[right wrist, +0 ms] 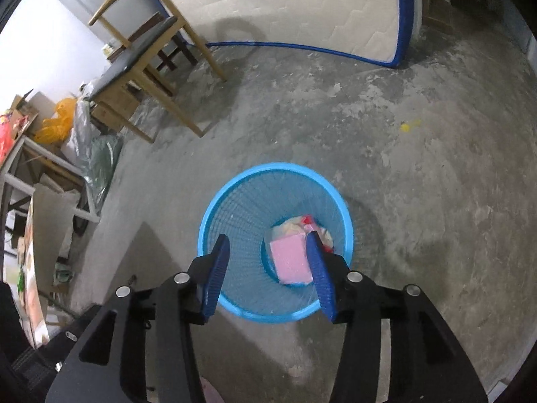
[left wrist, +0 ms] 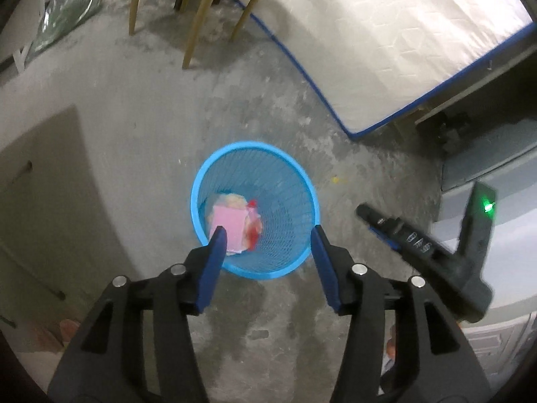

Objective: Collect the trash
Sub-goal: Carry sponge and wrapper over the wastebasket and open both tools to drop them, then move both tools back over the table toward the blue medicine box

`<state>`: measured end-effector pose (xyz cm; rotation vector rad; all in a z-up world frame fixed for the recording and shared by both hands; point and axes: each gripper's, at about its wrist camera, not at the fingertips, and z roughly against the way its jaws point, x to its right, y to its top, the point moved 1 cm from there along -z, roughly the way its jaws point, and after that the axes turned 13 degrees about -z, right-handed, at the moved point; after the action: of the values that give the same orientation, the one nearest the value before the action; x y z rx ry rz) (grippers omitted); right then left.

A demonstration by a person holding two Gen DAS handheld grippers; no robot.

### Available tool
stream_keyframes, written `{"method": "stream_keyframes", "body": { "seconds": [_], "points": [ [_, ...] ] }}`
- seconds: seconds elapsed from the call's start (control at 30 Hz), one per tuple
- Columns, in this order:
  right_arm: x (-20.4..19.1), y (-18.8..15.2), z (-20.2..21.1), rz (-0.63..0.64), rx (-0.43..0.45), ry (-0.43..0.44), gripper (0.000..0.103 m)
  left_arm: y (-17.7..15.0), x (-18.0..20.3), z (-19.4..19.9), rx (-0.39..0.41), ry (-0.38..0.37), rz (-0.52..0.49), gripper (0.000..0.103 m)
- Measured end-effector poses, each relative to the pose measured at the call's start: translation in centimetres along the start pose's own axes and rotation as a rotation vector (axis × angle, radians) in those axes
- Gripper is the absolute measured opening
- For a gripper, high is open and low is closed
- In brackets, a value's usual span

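1. The left gripper (left wrist: 266,231) hangs over the near rim of the blue mesh basket (left wrist: 204,168), its blue-padded fingers spread wide with nothing between them.
2. The right gripper (right wrist: 266,236) is likewise parted and empty, poised above the same basket (right wrist: 214,208); in the left wrist view its dark body sits to the right with a green light lit.
3. At the bottom of the basket lies the collected trash: a pink flat piece (right wrist: 290,258) on top, with crumpled pale wrapping and a red-marked packet (left wrist: 253,228) beside and under it.
4. The basket stands on the stained concrete floor (right wrist: 419,201), with a small yellow scrap (right wrist: 407,127) well apart to its far right.
5. Farther off stand wooden chairs (right wrist: 144,63).
6. A white mattress with blue edging (right wrist: 302,6) lies beyond them.
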<state>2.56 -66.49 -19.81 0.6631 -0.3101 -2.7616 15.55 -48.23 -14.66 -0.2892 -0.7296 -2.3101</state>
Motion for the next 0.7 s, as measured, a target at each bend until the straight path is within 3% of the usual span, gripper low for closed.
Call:
{"method": "stream_keyframes", "body": {
  "seconds": [0.13,0.3,0.4,0.53,0.7],
  "points": [
    [-0.9,-2.2,3.2,0.097,0.010,0.026,0.047,-0.3,1.3,5.6,0.070,-0.009,-0.050,0.060],
    [-4.3,-5.2,9.4,0.279,0.107,0.007,0.078,-2.2,2.1,15.4,0.222,-0.001,-0.097,0.073],
    [-7.5,-7.0,13.1,0.385,0.195,-0.034,0.094,-3.5,1.8,20.6,0.280,0.058,-0.143,0.077],
    [-12.0,-9.6,16.7,0.473,0.270,-0.022,0.097,-5.5,0.3,26.7,0.337,0.152,-0.162,0.082],
    [-17.9,-13.8,18.7,0.561,0.296,0.007,0.097,-8.8,-4.6,33.0,0.376,0.283,-0.092,0.083]
  ]
}}
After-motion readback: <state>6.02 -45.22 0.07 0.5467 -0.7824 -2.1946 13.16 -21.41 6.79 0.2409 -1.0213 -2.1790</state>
